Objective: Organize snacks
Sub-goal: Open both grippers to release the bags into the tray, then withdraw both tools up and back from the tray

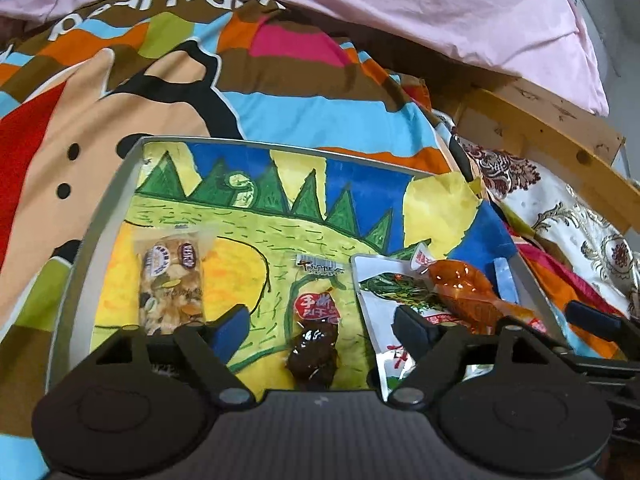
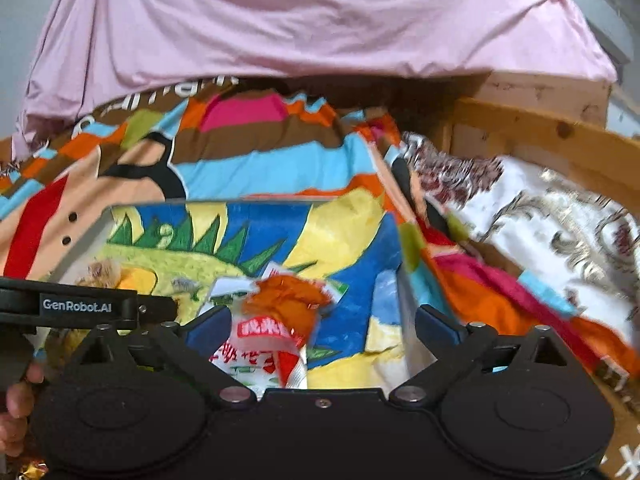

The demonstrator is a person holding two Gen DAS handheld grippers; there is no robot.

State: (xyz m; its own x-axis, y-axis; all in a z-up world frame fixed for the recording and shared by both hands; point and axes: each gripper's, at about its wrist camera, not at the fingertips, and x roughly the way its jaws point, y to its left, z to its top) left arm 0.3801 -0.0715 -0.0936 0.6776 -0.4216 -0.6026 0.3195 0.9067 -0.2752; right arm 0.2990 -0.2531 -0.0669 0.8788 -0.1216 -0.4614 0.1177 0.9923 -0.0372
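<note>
Four snack packets [image 1: 172, 284] lie in the tray [image 1: 86, 240] on the bed. Both tongs, left [image 1: 320, 330] and right [image 2: 320, 326], stand wide, gripping nothing; an orange packet [image 2: 286, 300] lies between the right pair.

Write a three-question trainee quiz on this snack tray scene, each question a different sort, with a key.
1. True or false: the orange packet lies on top of the white packet.
2. Multiple choice: which snack lies nearest the tray's left wall? A) nut bar B) dark snack C) orange packet
3. Fill in: both the left gripper and the right gripper have jaws that stand ____.

Key: 1 true; 2 A; 3 open
</note>
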